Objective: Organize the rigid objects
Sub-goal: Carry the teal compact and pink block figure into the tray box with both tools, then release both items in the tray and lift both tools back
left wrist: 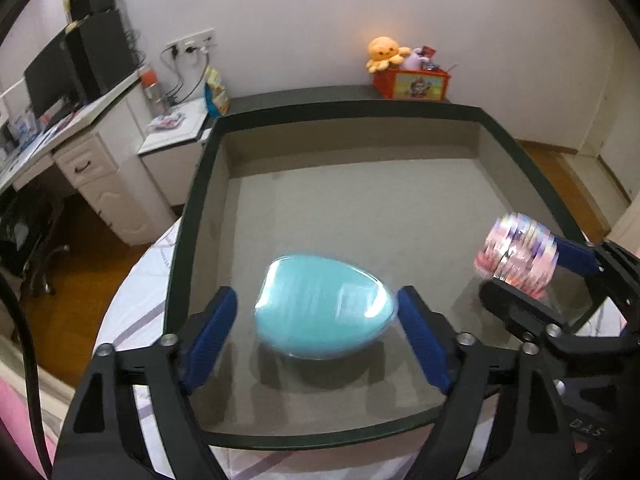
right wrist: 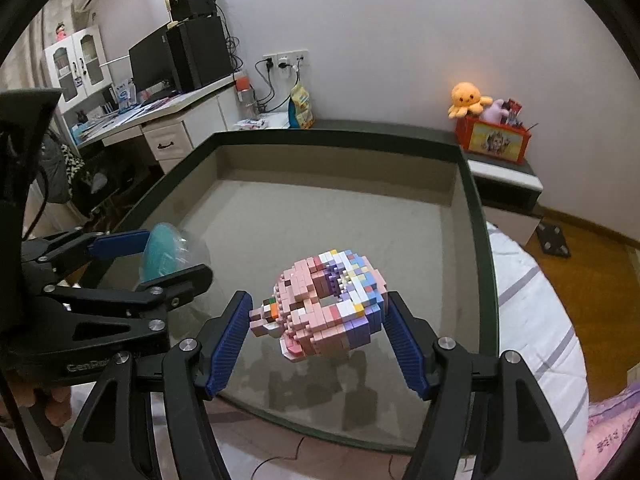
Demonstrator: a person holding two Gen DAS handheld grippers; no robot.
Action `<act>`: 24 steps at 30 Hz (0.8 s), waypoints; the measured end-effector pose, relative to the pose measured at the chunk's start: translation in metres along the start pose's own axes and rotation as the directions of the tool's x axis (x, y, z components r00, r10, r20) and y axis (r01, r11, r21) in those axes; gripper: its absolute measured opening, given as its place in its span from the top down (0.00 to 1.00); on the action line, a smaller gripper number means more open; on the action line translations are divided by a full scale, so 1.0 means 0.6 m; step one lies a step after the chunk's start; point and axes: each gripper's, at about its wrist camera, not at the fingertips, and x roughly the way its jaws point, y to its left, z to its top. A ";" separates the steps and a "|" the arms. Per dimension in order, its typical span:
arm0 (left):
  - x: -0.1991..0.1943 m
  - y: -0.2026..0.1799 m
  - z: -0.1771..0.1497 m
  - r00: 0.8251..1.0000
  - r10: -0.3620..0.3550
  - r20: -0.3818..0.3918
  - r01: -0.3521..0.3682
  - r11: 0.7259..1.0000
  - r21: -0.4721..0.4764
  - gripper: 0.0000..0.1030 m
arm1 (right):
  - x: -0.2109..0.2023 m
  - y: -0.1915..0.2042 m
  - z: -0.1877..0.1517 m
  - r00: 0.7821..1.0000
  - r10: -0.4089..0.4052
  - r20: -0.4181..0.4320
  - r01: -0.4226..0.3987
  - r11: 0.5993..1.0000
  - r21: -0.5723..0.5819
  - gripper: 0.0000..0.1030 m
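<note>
A teal egg-shaped thing [left wrist: 320, 316] in clear wrap hangs blurred between the pads of my left gripper [left wrist: 316, 292], just above the floor of a dark-rimmed tray [left wrist: 192, 208]. The right pad is at its edge, the left pad stands off with a gap, so the jaws are open. My right gripper [right wrist: 319, 296] is shut on a pink and purple block-built doughnut [right wrist: 332, 304], held above the tray [right wrist: 476, 216] floor with its shadow below. The right wrist view shows the left gripper [right wrist: 176, 254] and egg [right wrist: 160, 256] at left. In the left wrist view the doughnut [left wrist: 516, 252] shows at right.
The tray lies on white striped bedding [right wrist: 532, 320]. An orange box with plush toys [left wrist: 412, 82] stands behind the tray by the wall. A white desk with a monitor [left wrist: 52, 76] is at left, wooden floor [right wrist: 592, 264] at right. A hand [right wrist: 56, 408] holds the left gripper.
</note>
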 end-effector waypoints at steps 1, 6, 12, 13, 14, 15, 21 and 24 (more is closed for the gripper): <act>-0.001 0.005 -0.001 1.000 -0.007 -0.003 0.007 1.000 -0.010 0.15 | -0.001 -0.001 0.000 1.000 -0.010 0.000 0.010 1.000 0.001 0.27; -0.063 0.019 -0.019 0.998 -0.017 0.064 0.020 0.999 -0.041 0.14 | -0.043 -0.001 0.000 0.999 -0.021 0.049 0.020 1.000 0.016 0.16; -0.217 0.017 -0.080 0.965 -0.023 0.261 0.038 0.998 -0.052 0.02 | -0.171 0.022 -0.023 0.978 -0.053 0.201 0.053 0.999 0.007 0.15; -0.235 0.014 -0.090 0.959 -0.023 0.284 0.039 0.998 -0.052 0.01 | -0.193 0.027 -0.029 0.973 -0.055 0.225 0.055 0.998 0.006 0.14; -0.265 0.009 -0.107 0.948 -0.024 0.317 0.042 0.998 -0.050 0.01 | -0.220 0.035 -0.038 0.966 -0.057 0.252 0.057 0.998 0.007 0.13; -0.285 0.004 -0.121 0.939 -0.023 0.342 0.043 0.998 -0.050 0.01 | -0.242 0.043 -0.046 0.960 -0.057 0.275 0.058 0.998 0.004 0.12; -0.399 -0.027 -0.219 0.875 0.039 0.483 -0.018 0.999 -0.049 0.00 | -0.367 0.093 -0.110 0.904 -0.102 0.416 0.119 0.993 -0.015 0.00; -0.446 -0.041 -0.262 0.841 0.060 0.538 -0.037 0.998 -0.053 0.00 | -0.415 0.110 -0.140 0.875 -0.145 0.461 0.166 0.986 -0.004 0.00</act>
